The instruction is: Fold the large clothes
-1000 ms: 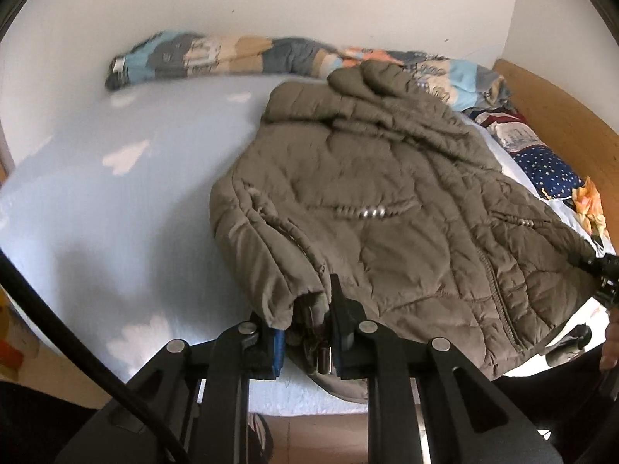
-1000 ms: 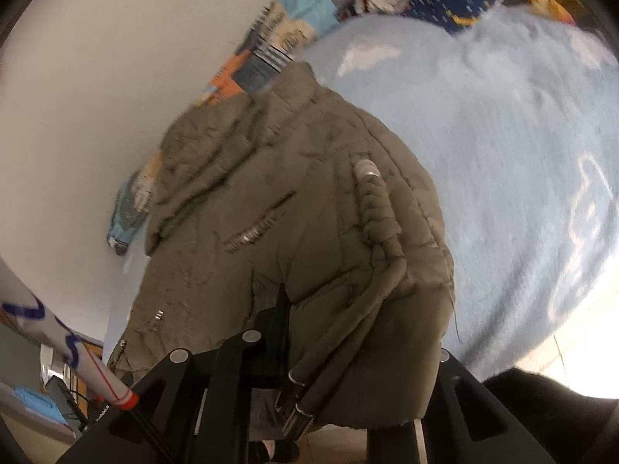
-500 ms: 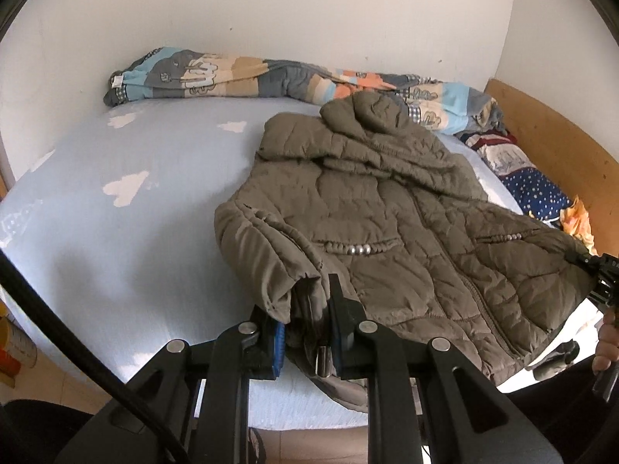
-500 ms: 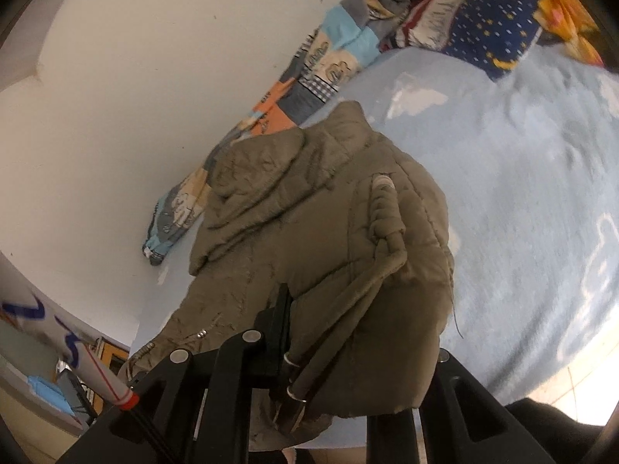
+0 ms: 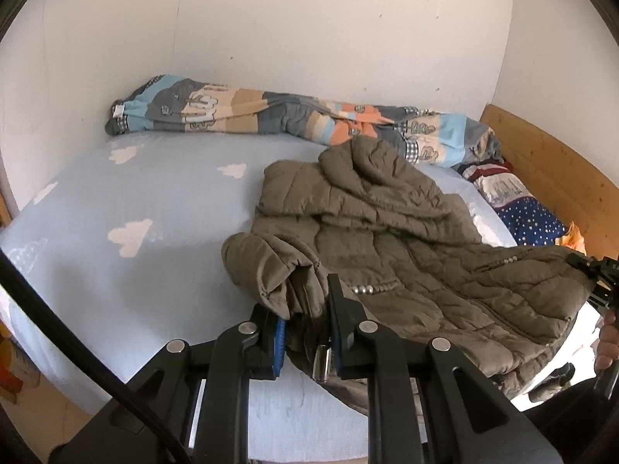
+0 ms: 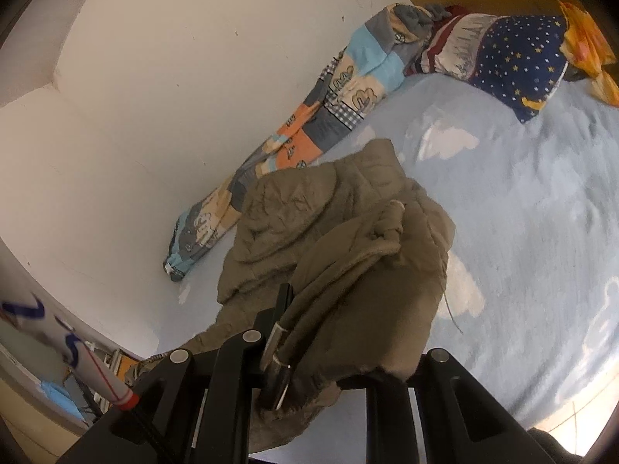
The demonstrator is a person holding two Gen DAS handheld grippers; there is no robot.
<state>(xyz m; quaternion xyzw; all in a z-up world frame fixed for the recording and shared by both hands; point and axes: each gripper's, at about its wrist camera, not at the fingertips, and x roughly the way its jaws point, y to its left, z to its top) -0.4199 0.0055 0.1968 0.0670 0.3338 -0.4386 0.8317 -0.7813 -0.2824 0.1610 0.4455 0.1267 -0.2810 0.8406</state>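
Ahead of both grippers and below them stretched the bed (image 5: 127, 270), its pale blue sheet printed with white clouds. Across its near half lay the olive quilted jacket (image 5: 406, 255), hood toward the wall, its near hem lifted off the sheet and sagging between the two grippers. Beyond the jacket, a rolled patchwork quilt (image 5: 251, 112) ran along the wall, and to its right, by the wooden headboard (image 5: 549, 170), sat a star-print pillow (image 5: 534, 220). The left gripper (image 5: 305, 332) was clenched on one bunched hem corner of the jacket, cloth squeezed between its blue-lined fingers (image 5: 280, 342). The right gripper (image 6: 321, 348) was clamped on the opposite corner, fabric draped over its far finger; a metal buckle (image 6: 276, 352) hung beside its near finger.
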